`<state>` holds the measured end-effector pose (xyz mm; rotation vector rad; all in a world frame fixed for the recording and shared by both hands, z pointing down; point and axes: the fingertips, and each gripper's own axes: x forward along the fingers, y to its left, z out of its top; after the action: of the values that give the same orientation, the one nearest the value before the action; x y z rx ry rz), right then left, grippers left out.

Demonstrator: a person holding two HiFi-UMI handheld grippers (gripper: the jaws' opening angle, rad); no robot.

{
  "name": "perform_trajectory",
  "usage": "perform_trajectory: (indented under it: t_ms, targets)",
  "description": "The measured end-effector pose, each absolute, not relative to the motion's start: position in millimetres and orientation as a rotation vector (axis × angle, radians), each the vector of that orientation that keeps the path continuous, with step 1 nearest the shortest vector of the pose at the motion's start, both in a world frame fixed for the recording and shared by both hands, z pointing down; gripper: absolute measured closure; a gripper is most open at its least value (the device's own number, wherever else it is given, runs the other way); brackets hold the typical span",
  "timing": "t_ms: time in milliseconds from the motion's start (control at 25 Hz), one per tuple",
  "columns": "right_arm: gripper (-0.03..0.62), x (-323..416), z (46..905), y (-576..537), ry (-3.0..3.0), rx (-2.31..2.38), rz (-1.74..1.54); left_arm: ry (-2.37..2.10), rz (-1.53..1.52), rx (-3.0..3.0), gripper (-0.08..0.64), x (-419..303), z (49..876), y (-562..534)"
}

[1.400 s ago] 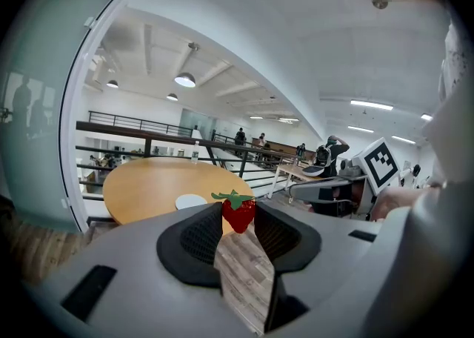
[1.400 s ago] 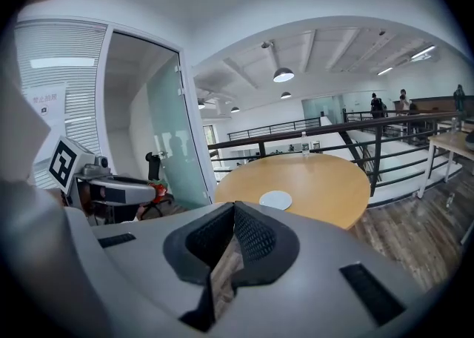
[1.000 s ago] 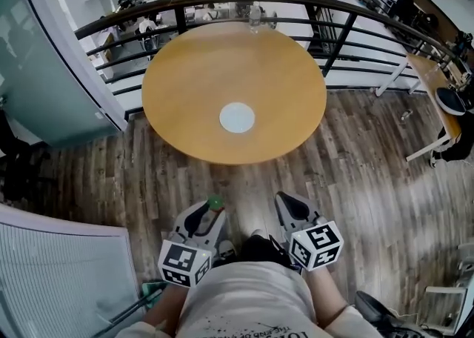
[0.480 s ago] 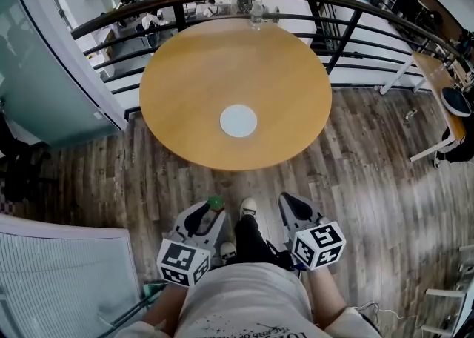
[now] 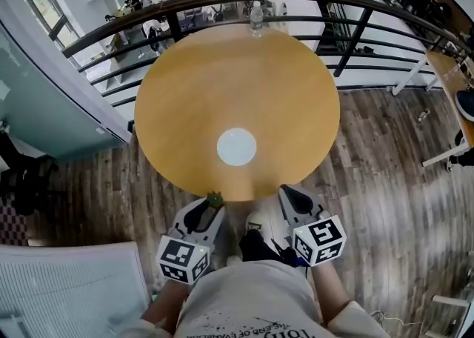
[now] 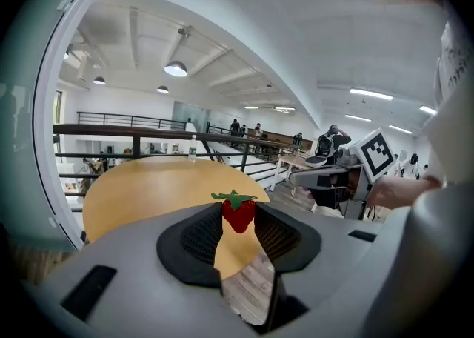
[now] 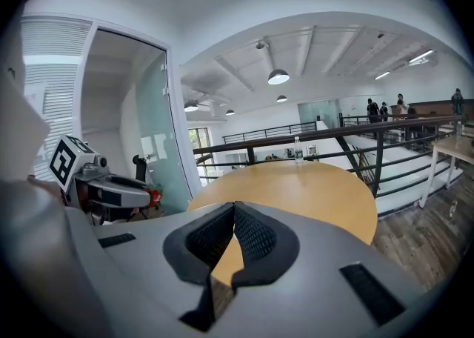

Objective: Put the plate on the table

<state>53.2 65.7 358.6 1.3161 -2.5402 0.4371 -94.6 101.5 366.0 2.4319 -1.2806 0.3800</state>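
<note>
A white plate (image 5: 237, 146) lies flat on the round wooden table (image 5: 178, 92), a little toward its near side. My left gripper (image 5: 214, 204) hovers at the table's near edge, shut on a small red strawberry (image 6: 238, 216) with a green top, pinched between the fingertips. My right gripper (image 5: 286, 195) is beside it at the same edge, with its tips touching and nothing between them (image 7: 234, 207). Both grippers are short of the plate and apart from it.
A clear water bottle (image 5: 256, 18) stands at the table's far edge by the dark metal railing (image 5: 355, 36). A glass wall (image 5: 44, 99) runs along the left. Wood floor surrounds the table, and a white desk (image 5: 444, 70) stands at the far right.
The person has stepped forward: the table and plate have come nearer, and both grippers now reach the table's near edge. Neither grip has changed.
</note>
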Motion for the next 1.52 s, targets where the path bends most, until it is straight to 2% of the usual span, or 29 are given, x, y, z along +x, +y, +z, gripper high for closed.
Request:
perform_trajectory:
  t_ms: [320,1520]
  targets:
    - [0.568,68.1,346.6,-17.0,-2.592,1.259,0.415,-1.319,0.336,2.421,0.410,-72.0,357.1,23.2]
    - [0.568,64.4,379.6,-102.8,-2.444,1.400,0.572,-1.145,0.475,2.432,0.410,-95.7,391.1,-85.9]
